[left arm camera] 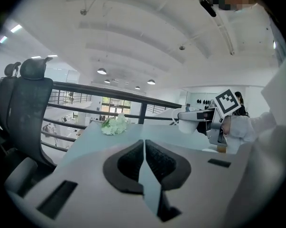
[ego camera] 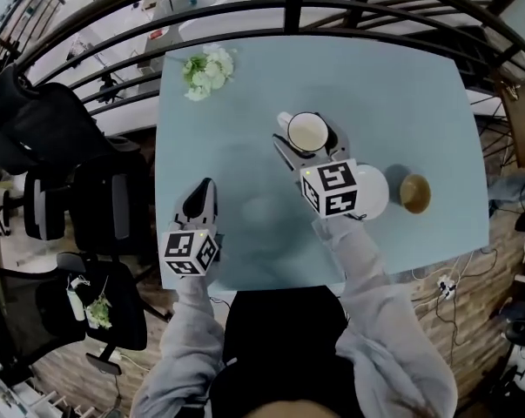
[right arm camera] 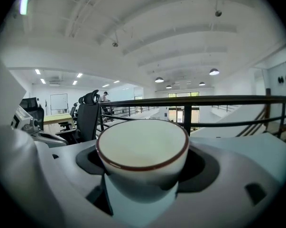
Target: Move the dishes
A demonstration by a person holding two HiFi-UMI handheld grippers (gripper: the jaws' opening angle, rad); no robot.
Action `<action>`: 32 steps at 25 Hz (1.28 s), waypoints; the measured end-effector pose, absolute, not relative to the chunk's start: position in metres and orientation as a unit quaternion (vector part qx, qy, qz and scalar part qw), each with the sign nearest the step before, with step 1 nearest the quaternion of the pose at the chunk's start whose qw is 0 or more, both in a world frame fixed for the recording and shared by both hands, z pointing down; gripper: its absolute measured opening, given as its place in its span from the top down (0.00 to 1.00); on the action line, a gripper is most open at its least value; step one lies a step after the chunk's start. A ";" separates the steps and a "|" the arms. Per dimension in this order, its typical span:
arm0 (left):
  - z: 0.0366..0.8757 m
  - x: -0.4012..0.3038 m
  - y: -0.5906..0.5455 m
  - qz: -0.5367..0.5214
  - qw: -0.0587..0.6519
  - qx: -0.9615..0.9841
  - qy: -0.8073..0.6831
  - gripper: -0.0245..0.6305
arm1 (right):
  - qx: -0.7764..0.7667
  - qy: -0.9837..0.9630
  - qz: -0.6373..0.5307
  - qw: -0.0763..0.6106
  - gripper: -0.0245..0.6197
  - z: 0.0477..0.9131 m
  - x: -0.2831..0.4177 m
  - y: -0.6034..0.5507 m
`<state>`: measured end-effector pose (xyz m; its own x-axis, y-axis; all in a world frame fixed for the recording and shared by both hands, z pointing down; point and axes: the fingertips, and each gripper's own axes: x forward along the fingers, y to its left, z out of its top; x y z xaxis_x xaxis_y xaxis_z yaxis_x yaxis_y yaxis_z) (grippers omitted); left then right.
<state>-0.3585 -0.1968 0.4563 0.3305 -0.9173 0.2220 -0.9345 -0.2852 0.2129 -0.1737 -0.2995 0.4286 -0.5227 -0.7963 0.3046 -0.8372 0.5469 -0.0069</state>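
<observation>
Nearest the person, the left gripper (ego camera: 201, 192) sits low over the front of the pale blue worktop (ego camera: 245, 129). Its own view shows the dark ribbed pads of the left gripper (left arm camera: 144, 146) pressed together with nothing between them. Further in, the right gripper (ego camera: 307, 140) clasps a white cup (ego camera: 307, 131) at mid-worktop. The right gripper view shows the cup (right arm camera: 142, 141) is glossy, has a thin red-brown rim and is empty, with a jaw on each side of it. The head view alone shows a round white plate (ego camera: 373, 190) just right of that gripper, partly under its marker cube. A small brown bowl (ego camera: 414, 192) sits beside the plate. From the left gripper view the right gripper (left arm camera: 192, 115) shows side-on. The worktop is smooth and matte. A bunch of white-green flowers (ego camera: 207, 70) lies at its far left, with a black railing (ego camera: 288, 7) beyond. Black mesh chairs (ego camera: 36, 120) stand to the left, under a ribbed white ceiling (right arm camera: 147, 27).
</observation>
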 end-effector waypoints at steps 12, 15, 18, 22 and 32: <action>0.443 -0.290 -0.117 0.025 0.134 0.803 -0.580 0.92 | 0.481 -0.865 0.102 0.104 0.30 0.423 -0.101 -0.189; 0.441 -0.278 -0.100 0.025 0.123 0.801 -0.586 0.92 | 0.481 -0.864 0.105 0.106 0.30 0.428 -0.087 -0.166; 0.445 -0.268 -0.081 0.026 0.119 0.797 -0.591 0.92 | 0.480 -0.864 0.107 0.110 0.30 0.437 -0.079 -0.145; 0.447 -0.260 -0.062 0.015 0.129 0.793 -0.595 0.92 | 0.487 -0.858 0.112 0.117 0.30 0.451 -0.074 -0.128; 0.462 -0.251 -0.061 0.031 0.140 0.791 -0.595 0.92 | 0.504 -0.848 0.118 0.115 0.30 0.483 -0.082 -0.123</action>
